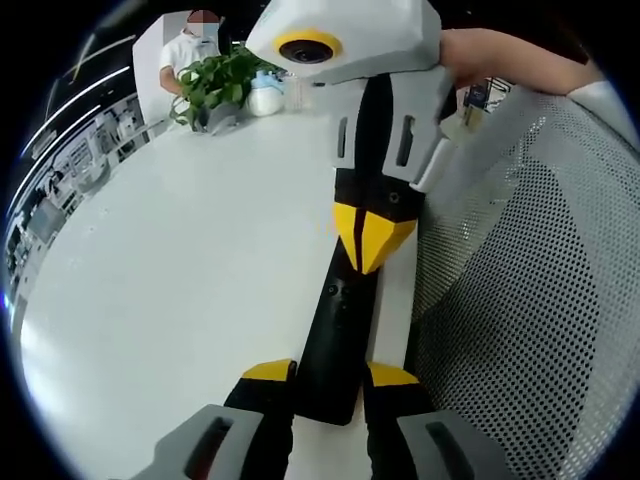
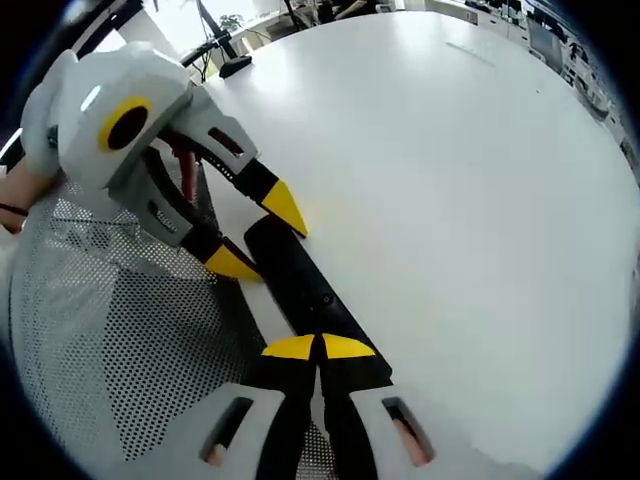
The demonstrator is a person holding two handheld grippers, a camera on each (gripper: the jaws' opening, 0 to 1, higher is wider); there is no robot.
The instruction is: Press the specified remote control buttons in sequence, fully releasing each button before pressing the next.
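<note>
1. Two grippers are at work on one black remote control point(image 1: 338, 330), which lies flat on the white table point(image 1: 180, 280) right along its edge, beside a white mesh chair back point(image 1: 540, 300).
2. In the left gripper view, the left gripper point(image 1: 330, 378) has its yellow-tipped jaws on either side of the remote's near end, one along each long edge, pinching it narrow and steady.
3. Coming in from the top of that same view, the right gripper point(image 1: 372, 240) has its yellow tips brought together into a single point, and that point sits down on the remote's face, about midway along it.
4. Switch to the right gripper view: the right gripper point(image 2: 320, 347) shows its two tips closed tight against each other, resting on the remote control point(image 2: 300, 275).
5. There the left gripper point(image 2: 258, 235) reaches in from the left, its two jaws spread around the far end of the remote.
6. At the far end of the table, a potted green plant point(image 1: 215, 85) stands near a white container point(image 1: 266, 98), with a person in white point(image 1: 190, 50) behind them.
</note>
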